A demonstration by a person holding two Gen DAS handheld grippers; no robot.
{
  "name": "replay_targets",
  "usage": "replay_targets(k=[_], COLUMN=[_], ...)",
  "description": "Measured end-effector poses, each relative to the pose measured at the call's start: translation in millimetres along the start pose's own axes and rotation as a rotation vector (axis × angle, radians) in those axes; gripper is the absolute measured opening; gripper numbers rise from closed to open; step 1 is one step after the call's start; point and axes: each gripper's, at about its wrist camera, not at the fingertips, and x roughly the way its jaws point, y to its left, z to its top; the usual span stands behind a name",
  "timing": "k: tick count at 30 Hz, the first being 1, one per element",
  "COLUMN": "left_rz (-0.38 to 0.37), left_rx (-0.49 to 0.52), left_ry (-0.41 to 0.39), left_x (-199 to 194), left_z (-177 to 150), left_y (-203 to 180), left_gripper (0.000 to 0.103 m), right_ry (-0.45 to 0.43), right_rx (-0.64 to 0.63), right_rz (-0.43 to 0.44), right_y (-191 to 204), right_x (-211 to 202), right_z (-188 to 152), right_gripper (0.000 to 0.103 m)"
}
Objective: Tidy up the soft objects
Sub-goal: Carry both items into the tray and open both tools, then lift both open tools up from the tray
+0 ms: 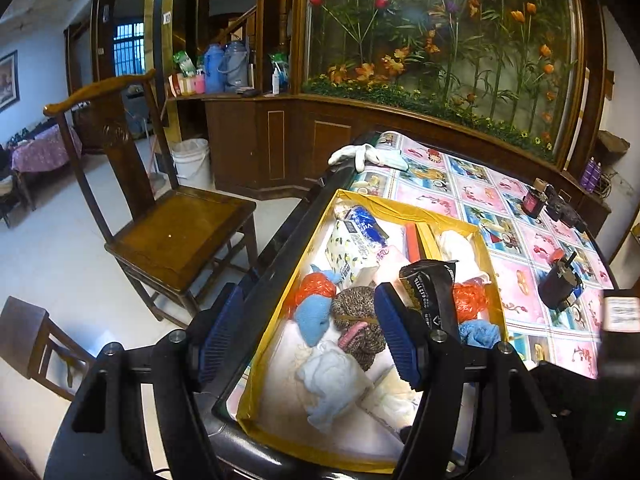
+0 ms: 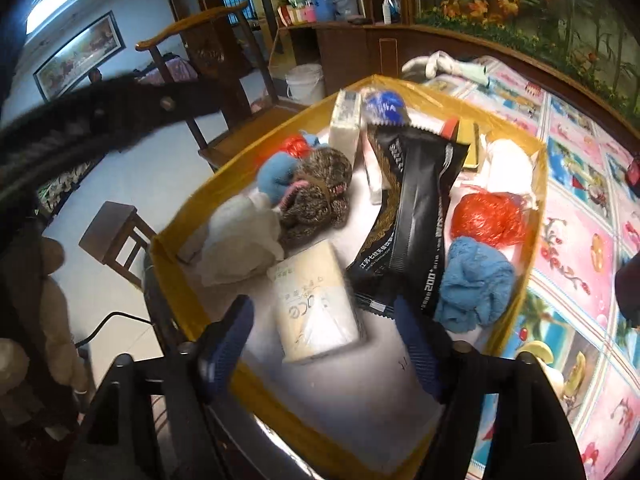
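Observation:
A yellow-rimmed box (image 1: pixel 404 205) (image 2: pixel 188 280) on the table holds soft things: a brown knit hat (image 1: pixel 356 320) (image 2: pixel 320 184), a blue plush (image 1: pixel 314 316) (image 2: pixel 276 176), white cloth (image 1: pixel 332 376) (image 2: pixel 240 236), red mesh bags (image 1: pixel 316 286) (image 2: pixel 490 218), a blue rag (image 1: pixel 480 334) (image 2: pixel 474 284), tissue packs (image 1: pixel 352 252) (image 2: pixel 316 300) and a black packet (image 1: pixel 430 292) (image 2: pixel 416 208). My left gripper (image 1: pixel 312 340) is open above the box's near left corner. My right gripper (image 2: pixel 320 344) is open, with the cream tissue pack lying below between its fingers.
A wooden chair (image 1: pixel 176 224) stands left of the table. White gloves (image 1: pixel 364 154) (image 2: pixel 440 62) lie on the flowered tablecloth (image 1: pixel 520 216) beyond the box. Dark devices (image 1: pixel 558 280) sit on the table's right side. A white bucket (image 1: pixel 192 160) stands by the cabinet.

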Motion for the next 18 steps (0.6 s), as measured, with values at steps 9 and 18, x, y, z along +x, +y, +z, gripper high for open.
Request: replay_targets(k=[9,18], left_rz=[0.027,0.032], left_rx=[0.044,0.087], left_ry=[-0.016,-0.031], left_x=[-15,-29], left_z=[-7,-10], left_y=[-22,-45], left_gripper=[0.068,0.074], right_ry=[-0.106,-0.145], right_rx=[0.032,0.123], right_rz=[-0.011,-0.006], right_y=[-7,-32], right_x=[-58,-86], right_z=[-35,-53], right_gripper=[0.083,0.085])
